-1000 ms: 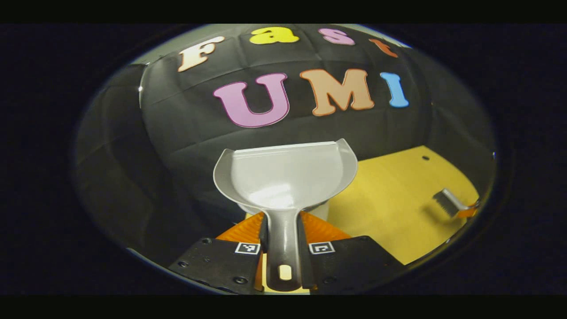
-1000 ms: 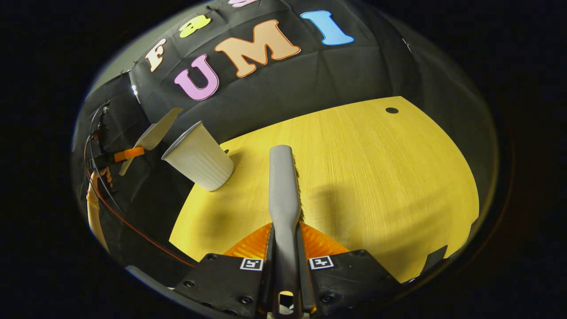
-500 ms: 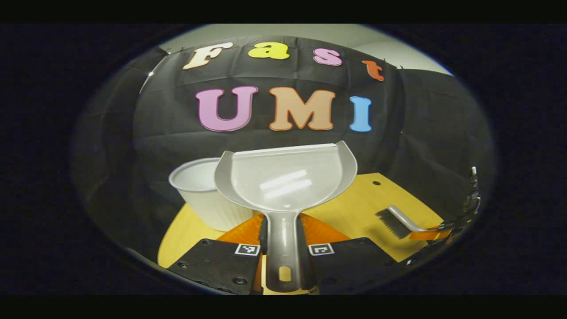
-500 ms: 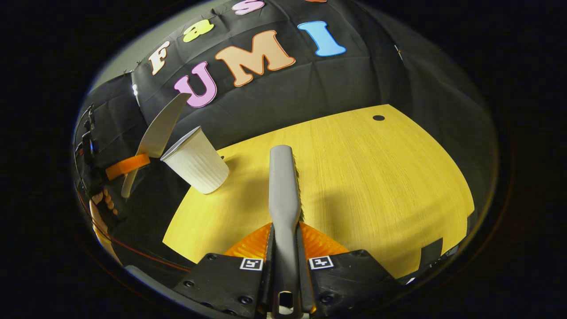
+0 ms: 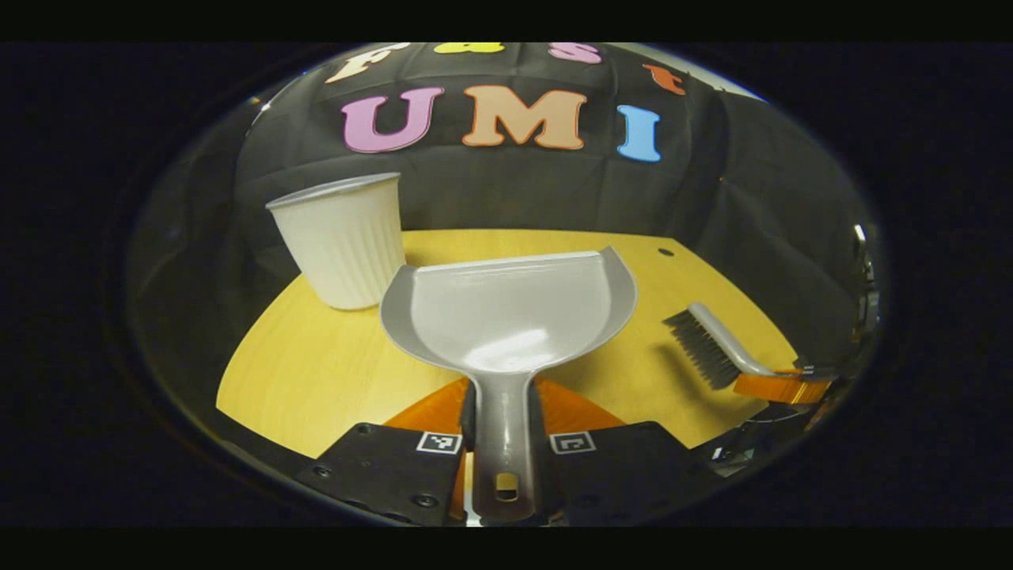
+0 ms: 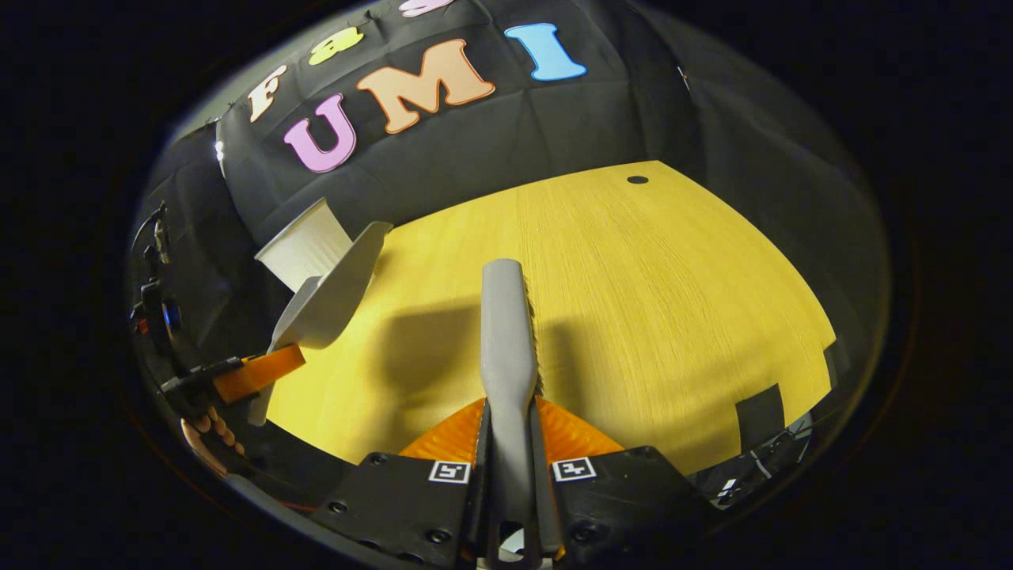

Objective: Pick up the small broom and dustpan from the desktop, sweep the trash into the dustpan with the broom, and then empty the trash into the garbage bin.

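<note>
I can read no brand or label on the tools; the only markings I see are small square black-and-white coded tags [image 5: 439, 442] on the body of each gripper, just beside the handles they hold.

The surface is a yellow wood-grain desktop [image 5: 316, 372] with a small dark round hole [image 6: 637, 180] near its far edge at the top of the right gripper view. Black cloth hangs behind and around it as the booth wall.

In the left gripper view, my left gripper [image 5: 500, 443] sits at the bottom centre with both fingers clamped on the handle of the grey dustpan [image 5: 510, 313], whose pan fills the middle of the frame, held above the desktop with its open mouth facing away. A white ribbed garbage bin [image 5: 342, 237] stands upright on the desktop at the upper left, just beside the pan's left rim. I see nothing in the pan.

In the right gripper view, my right gripper [image 6: 509, 467] at the bottom centre has both fingers pressed on the handle of the small broom [image 6: 506, 332], which points straight ahead over the desktop. The left gripper view shows the broom at the right edge, bristles down. A hand [image 6: 207, 427] shows at the lower left of the right gripper view.
</note>
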Demonstrator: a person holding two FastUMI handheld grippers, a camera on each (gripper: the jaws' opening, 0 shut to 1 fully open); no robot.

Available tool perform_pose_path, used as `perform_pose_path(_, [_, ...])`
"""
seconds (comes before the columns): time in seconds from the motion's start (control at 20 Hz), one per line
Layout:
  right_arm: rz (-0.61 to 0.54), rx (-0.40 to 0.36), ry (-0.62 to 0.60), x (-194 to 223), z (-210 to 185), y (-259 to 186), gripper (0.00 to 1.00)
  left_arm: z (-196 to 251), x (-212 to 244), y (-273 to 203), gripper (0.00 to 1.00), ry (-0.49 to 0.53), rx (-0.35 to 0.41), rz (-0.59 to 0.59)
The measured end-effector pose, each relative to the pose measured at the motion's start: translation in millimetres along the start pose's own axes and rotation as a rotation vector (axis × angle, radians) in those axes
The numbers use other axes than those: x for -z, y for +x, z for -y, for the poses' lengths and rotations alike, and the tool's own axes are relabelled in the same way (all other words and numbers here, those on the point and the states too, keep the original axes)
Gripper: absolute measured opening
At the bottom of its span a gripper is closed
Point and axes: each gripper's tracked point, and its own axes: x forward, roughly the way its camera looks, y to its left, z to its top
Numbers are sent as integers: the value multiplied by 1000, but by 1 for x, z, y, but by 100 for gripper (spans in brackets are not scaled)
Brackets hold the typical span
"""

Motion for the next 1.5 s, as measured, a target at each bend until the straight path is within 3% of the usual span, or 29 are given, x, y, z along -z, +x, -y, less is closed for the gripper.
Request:
perform_pose_path(0.15, [-35,32,-34,7,10,9,22,5,32,16,26,75,-30,-79])
perform_pose_path(0.3, [-66,43,-66,12,7,30,18,0,50,34,26,47,-48,-142])
perform_pose_path(0.35, [-80,45,-79,13,3,35,22,-2,51,36,26,32,-59,-150])
perform_pose_path(0.65, [-136,65,-112,20,-12,81,22,-1,63,41,27,27,-90,-209])
perform_pose_path(0.9, [-202,41,-90,41,-22,97,23,3,62,39,31,74,-114,-171])
perform_pose_path(0.95, [-212,25,-69,43,-28,100,26,6,65,41,38,71,-105,-180])
perform_pose_path(1.0, [-215,17,-54,44,-29,99,30,9,69,41,37,64,-91,-188])
perform_pose_path(1.05, [-217,14,-52,45,-29,97,36,10,71,40,57,54,-87,-195])
perform_pose_path(1.1, [-221,9,-57,46,-28,97,40,11,72,36,64,44,-79,-192])
perform_pose_path(1.15, [-224,8,-61,47,-26,93,50,9,71,36,85,40,-78,-182])
perform_pose_path(1.25, [-219,12,-65,45,-24,92,66,6,68,35,85,47,-84,-156])
perform_pose_path(1.3, [-218,7,-59,46,-26,92,60,4,65,32,85,51,-90,-144])
perform_pose_path(1.4, [-203,-11,-49,41,-30,89,71,-1,61,23,90,64,-110,-123])
perform_pose_path(1.45, [-190,-21,-42,38,-32,87,88,-3,55,19,93,66,-116,-107])
perform_pose_path(1.5, [-177,-32,-31,33,-35,83,91,-3,49,16,93,65,-115,-89])
